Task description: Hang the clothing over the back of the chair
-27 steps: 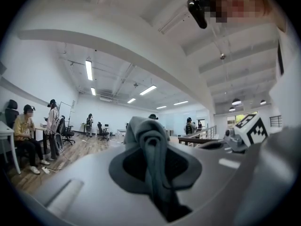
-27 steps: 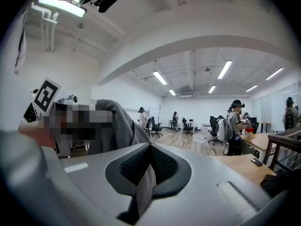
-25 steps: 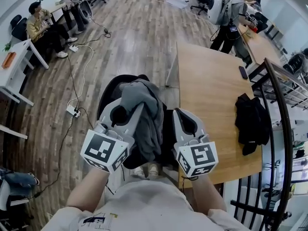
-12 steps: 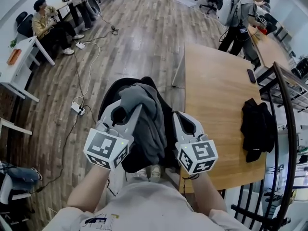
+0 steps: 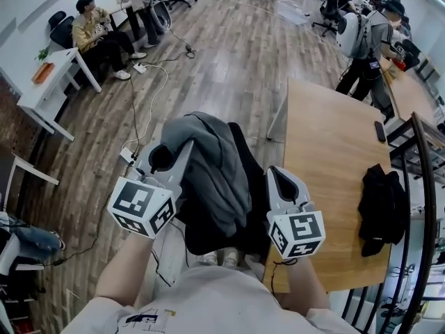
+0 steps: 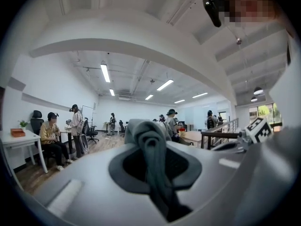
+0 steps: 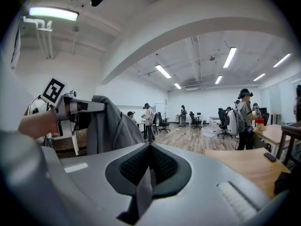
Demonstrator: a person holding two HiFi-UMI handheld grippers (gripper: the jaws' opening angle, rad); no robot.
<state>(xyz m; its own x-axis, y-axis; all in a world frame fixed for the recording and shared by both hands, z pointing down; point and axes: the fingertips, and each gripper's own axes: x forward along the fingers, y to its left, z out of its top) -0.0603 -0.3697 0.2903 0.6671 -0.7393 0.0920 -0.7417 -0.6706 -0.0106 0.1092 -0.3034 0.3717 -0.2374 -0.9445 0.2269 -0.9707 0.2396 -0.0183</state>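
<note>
Head view with both gripper views. The left gripper (image 5: 179, 148) has its jaws closed on a thick fold of the grey garment (image 5: 215, 172). In the left gripper view the fold runs up between the pads (image 6: 181, 161) and bulges past the jaw tips. The right gripper (image 5: 274, 172) also has its jaws closed. In the right gripper view a thin grey strip of the same garment (image 7: 143, 187) is pinched where the pads meet. The garment hangs between the two grippers: its bunched top lies beside the left gripper's tips, and its body drapes down toward the person. Seen from the right gripper, the left gripper (image 7: 70, 105) is off to the left with the cloth falling from it. A black chair (image 5: 245, 165) sits under and behind the garment, just beside the right gripper's inner side and largely covered. Whether the cloth rests on its back cannot be told. A wooden table (image 5: 327, 152) stands on the outer side of the right gripper. A black garment (image 5: 381, 207) lies near the table's far edge, well apart from both grippers. The wooden floor (image 5: 229, 61) extends ahead of the jaws, where several people (image 5: 104, 37) sit or stand far off.
</note>
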